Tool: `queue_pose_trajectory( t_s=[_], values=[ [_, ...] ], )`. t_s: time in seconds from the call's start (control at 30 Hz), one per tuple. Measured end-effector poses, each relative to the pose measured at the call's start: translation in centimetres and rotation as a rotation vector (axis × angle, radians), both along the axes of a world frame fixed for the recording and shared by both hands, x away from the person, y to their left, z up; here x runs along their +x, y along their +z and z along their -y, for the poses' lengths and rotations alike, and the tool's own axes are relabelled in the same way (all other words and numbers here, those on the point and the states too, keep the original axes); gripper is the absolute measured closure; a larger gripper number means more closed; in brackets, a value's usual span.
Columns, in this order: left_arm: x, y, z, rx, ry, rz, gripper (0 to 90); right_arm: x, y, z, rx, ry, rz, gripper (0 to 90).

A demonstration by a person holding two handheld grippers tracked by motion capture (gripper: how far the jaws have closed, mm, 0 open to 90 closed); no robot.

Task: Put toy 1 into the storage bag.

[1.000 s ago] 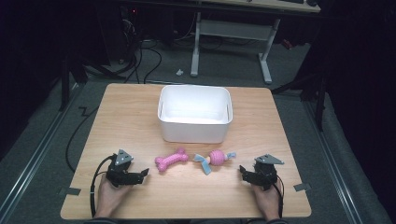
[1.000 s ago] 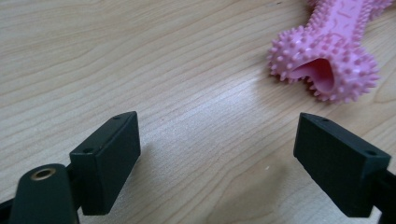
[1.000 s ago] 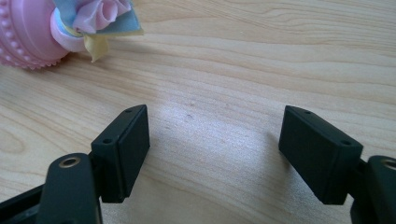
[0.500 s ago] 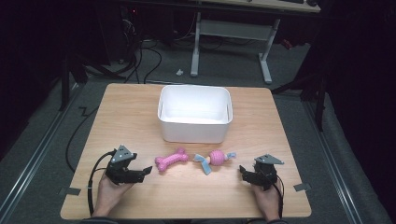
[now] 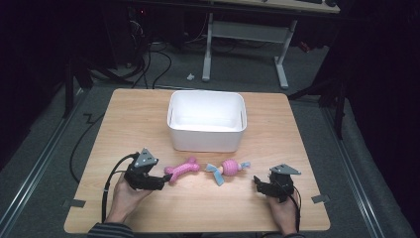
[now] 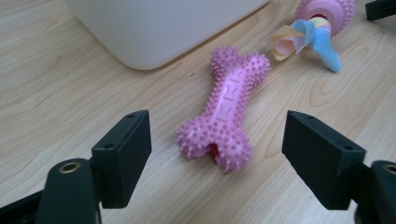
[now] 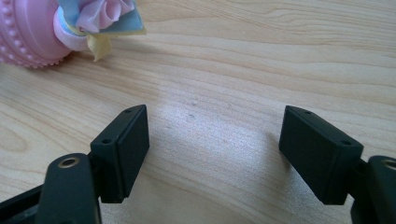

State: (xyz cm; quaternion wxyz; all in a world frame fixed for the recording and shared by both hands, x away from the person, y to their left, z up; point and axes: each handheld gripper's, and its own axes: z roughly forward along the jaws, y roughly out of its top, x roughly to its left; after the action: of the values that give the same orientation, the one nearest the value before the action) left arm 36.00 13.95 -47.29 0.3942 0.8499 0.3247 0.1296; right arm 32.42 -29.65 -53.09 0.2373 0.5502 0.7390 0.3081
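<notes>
We are lining up our left gripper [image 5: 163, 181] on the pink spiky rubber bone toy [image 5: 182, 170], which lies flat on the light wooden table [image 5: 124, 124] just near of the white rectangular plastic bin [image 5: 207, 120]. Seen in the left gripper view, the jaws have just been closing but stand apart, with the bone's near end [image 6: 215, 147] just ahead of them and neither pad touching it. Our right gripper [image 5: 260, 184] rests on the table at the right, released and empty, with the pink knobbly ball toy with pastel fabric ribbons [image 5: 229, 167] to its left.

The risk, as we judge it, is closing too early: the bone sits slightly angled and beyond the pads, so the jaws could pinch only its flared tip, and the soft spikes might let it slip out or skid toward the bin. A nudge could also push it into the ball toy at its right.
</notes>
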Motion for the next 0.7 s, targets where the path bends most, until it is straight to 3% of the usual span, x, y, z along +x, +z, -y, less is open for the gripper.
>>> queue_pose_trajectory(
  t_s=[0.3, 0.37, 0.4, 0.7],
  values=[
    [1.1, 0.4, 1.6, 0.03, -0.061, -0.032, 30.3, 0.0, 0.0, 0.0, -0.001, 0.001, 0.001, 24.4],
    [1.5, 0.5, 2.1, 0.046, -0.076, -0.043, 32.0, 0.0, 0.0, 0.0, -0.001, 0.001, -0.001, 24.5],
    [1.9, 0.8, 2.8, 0.079, -0.086, -0.049, 32.1, 0.0, 0.0, 0.0, -0.002, 0.002, 0.0, 24.5],
    [3.4, 1.3, 5.6, 0.166, -0.122, -0.087, 29.9, 0.0, 0.0, 0.0, 0.0, 0.002, 0.0, 24.5]
  ],
)
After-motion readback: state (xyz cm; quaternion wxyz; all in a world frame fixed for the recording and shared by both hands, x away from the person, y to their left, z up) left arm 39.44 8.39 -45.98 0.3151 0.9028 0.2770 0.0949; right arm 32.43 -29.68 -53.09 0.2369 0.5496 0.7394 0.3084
